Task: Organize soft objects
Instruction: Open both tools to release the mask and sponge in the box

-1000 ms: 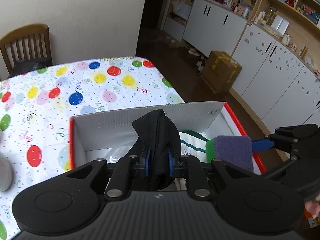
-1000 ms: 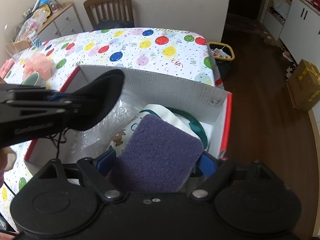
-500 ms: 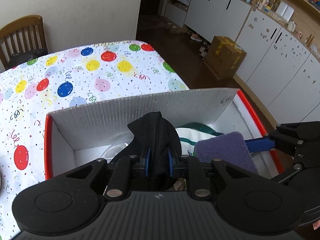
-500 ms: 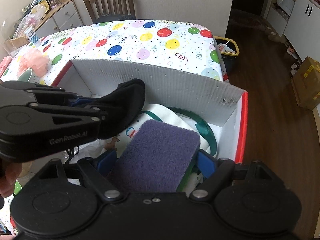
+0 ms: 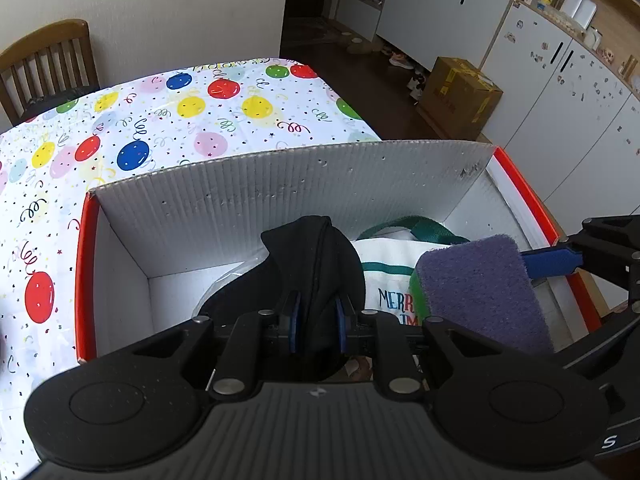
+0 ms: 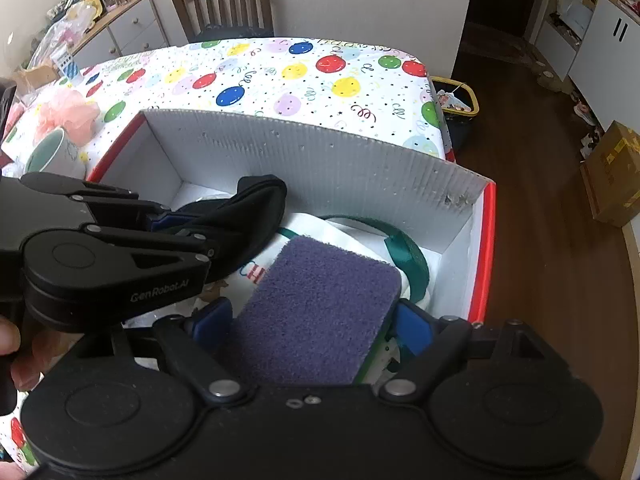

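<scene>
My left gripper is shut on a black fabric eye mask and holds it inside the open white box with a red rim. My right gripper is shut on a purple scouring sponge with a green underside, also inside the box. The mask and the left gripper show at the left of the right wrist view; the sponge shows at the right of the left wrist view. A white cloth bag with green straps lies in the box under both.
The box stands at the table's corner on a balloon-print cloth. A mug and a pink puff sit to the left of the box. A wooden chair is at the far side. Floor drops off to the right.
Both grippers have moved forward and down into the box with their objects. The box's far wall now looms larger and closer in both views.
</scene>
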